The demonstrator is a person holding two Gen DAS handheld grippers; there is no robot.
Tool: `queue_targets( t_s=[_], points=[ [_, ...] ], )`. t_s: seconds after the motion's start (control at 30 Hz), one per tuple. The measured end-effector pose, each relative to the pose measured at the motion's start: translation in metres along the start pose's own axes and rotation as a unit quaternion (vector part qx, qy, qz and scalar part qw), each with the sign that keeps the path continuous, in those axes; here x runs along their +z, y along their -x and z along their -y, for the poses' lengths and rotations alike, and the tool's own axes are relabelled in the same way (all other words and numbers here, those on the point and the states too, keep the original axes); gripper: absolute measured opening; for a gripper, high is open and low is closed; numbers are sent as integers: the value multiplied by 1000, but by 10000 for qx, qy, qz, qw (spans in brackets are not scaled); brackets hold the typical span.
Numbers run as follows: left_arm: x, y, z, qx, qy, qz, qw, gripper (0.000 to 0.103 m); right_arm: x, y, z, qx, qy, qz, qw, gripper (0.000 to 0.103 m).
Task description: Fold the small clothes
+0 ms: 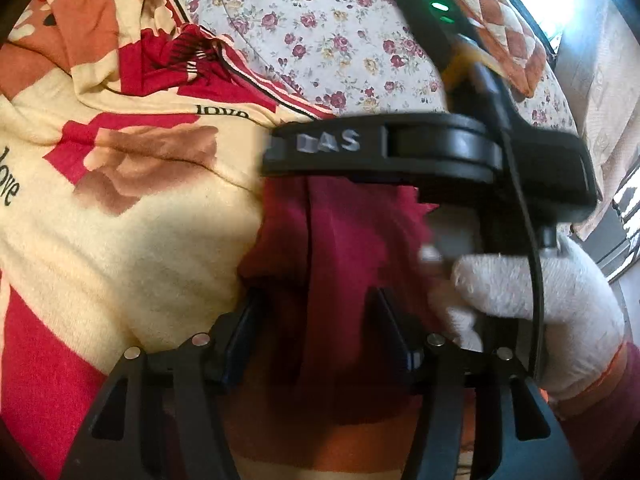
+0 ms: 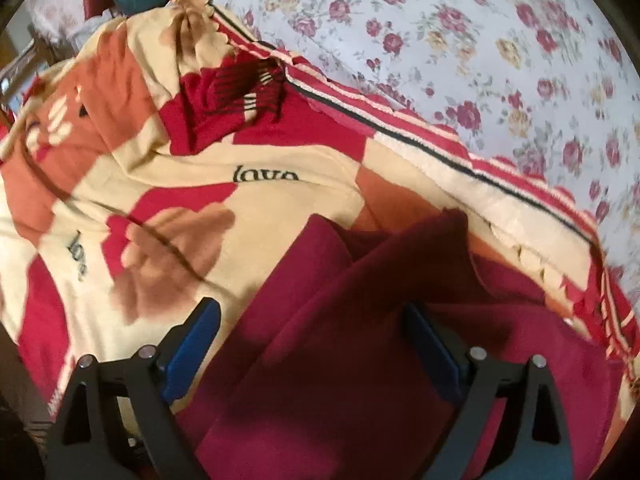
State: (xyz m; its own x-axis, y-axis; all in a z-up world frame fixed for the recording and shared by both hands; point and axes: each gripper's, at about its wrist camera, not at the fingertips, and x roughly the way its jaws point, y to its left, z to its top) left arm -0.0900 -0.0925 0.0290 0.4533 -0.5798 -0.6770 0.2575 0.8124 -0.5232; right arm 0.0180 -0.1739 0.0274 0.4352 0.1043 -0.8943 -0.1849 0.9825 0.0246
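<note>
A dark red garment (image 2: pixel 352 344) lies in soft folds on a cream, red and orange blanket (image 2: pixel 224 160). My right gripper (image 2: pixel 312 320) is open, its blue-padded fingers (image 2: pixel 192 344) spread wide over the garment, not closed on it. In the left wrist view the garment (image 1: pixel 344 240) fills the gap between the fingers of my left gripper (image 1: pixel 316 300), which stand apart. The right gripper's black body (image 1: pixel 440 152), held by a white-gloved hand (image 1: pixel 540 300), hangs just ahead of the left gripper over the same cloth.
The blanket (image 1: pixel 120 220) printed with "love" covers the near side of a bed. A white sheet with small roses (image 2: pixel 480 60) lies beyond it. A quilted orange-and-cream cushion (image 1: pixel 492 12) sits at the far right near a window.
</note>
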Motion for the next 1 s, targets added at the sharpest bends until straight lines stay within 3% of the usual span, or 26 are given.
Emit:
queue_targets(
  t_s=[0.07,0.13,0.27,0.33,0.37,0.47,0.5,0.7,0.73,0.77,0.83,1.0],
  points=[
    [-1,1,1,33,-21,24,10000,38,-3,9,11,310,-80,198,9993,31],
    [1,0,3,89,-57,32,9999,38,-8,18,31,829,-433,253,9953,23],
    [6,-5,12,199,-197,-12,9996,37,-17,38,53,1127,-673,496,9901,17],
    [10,-6,17,-20,-195,-83,9998,37,-22,46,59,1177,-704,579,9889,17],
    [11,-6,19,-125,-177,-93,9997,31,-24,49,62,1194,-726,598,9884,17],
    [12,-5,26,-160,-236,-71,9996,4,-27,52,66,1215,-762,641,9876,17],
    [13,-3,27,-159,-259,-20,9995,0,-28,54,67,1210,-783,658,9874,17],
    [12,12,40,-376,-429,233,9981,0,-31,64,82,1428,-1168,709,9803,22],
    [11,14,44,-366,-497,262,9977,0,-30,67,84,1483,-1249,711,9784,30],
    [10,16,48,-374,-565,294,9973,0,-29,67,86,1490,-1306,714,9776,47],
    [13,15,52,-397,-609,316,9969,0,-24,69,88,1521,-1430,676,9756,69],
    [15,14,59,-364,-723,348,9961,0,-6,60,77,1468,-1323,377,9796,71]
  ],
)
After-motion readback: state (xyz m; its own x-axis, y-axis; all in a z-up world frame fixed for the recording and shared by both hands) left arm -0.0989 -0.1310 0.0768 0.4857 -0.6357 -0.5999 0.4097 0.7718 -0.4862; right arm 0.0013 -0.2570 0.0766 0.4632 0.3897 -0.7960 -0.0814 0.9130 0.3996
